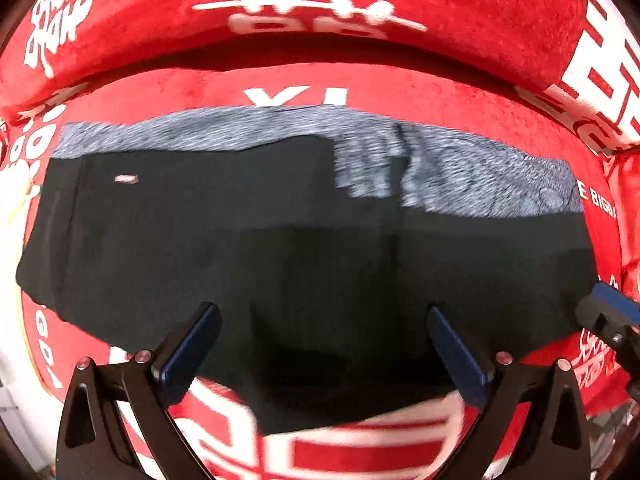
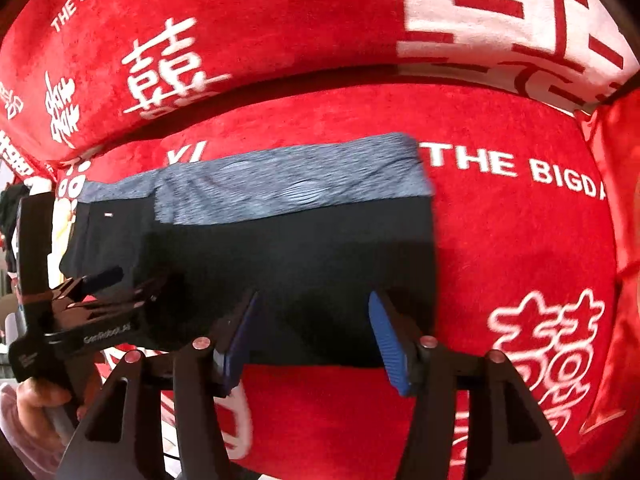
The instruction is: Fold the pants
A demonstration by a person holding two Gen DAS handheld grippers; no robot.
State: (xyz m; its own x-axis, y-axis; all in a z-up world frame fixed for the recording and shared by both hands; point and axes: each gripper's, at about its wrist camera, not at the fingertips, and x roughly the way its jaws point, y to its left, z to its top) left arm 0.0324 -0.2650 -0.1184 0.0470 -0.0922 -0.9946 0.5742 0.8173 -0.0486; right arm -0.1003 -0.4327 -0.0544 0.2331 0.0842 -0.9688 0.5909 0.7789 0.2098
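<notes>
The pants lie flat and folded on the red sofa seat, black with a grey heathered panel along the far edge and a small white label near the left. They also show in the right wrist view. My left gripper is open and empty, hovering over the near edge of the pants. My right gripper is open and empty over the pants' near right corner. The right gripper shows at the right edge of the left wrist view; the left gripper shows at the left of the right wrist view.
The red velvet sofa cover with white characters and "THE BIGDA" lettering spreads under the pants. The sofa backrest rises behind. An armrest stands at the right. A hand holds the left gripper's handle.
</notes>
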